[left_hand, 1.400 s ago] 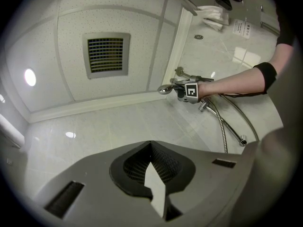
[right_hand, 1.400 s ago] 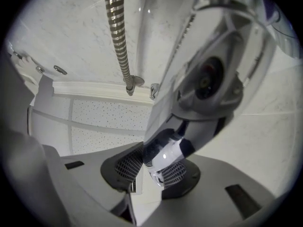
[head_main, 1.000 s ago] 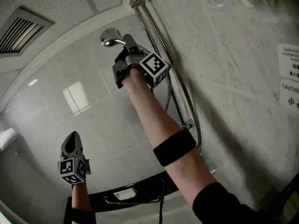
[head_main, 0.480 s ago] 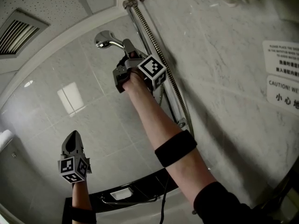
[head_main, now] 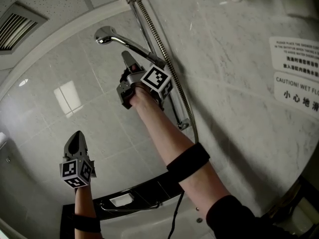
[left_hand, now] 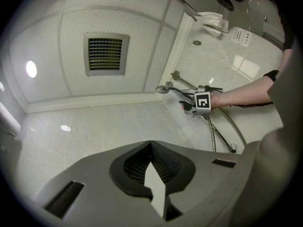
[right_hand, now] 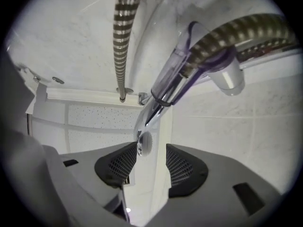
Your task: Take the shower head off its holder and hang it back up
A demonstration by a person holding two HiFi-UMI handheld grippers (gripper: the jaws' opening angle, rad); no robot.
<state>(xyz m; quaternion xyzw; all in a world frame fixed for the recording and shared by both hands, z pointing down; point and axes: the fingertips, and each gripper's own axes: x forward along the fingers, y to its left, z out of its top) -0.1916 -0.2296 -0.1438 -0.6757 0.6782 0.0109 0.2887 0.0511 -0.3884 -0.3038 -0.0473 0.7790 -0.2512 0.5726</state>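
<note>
Left gripper (head_main: 76, 138): lower left of the head view, pointing up, jaws pressed together on nothing.
Right gripper (head_main: 128, 62): centre frame on a raised arm, jaws just been opening and now standing apart; pads press on nothing, with the chrome handle showing up through the gap.
Shower head (head_main: 104, 34): upper middle, just above the right gripper, hung in place with its handle slanting down into the holder (head_main: 160, 62).
Hose (right_hand: 122, 32): braided metal, running down along the slide rail (head_main: 175, 111).
Ceiling vent (left_hand: 105, 54): upper left, farthest off.
</note>
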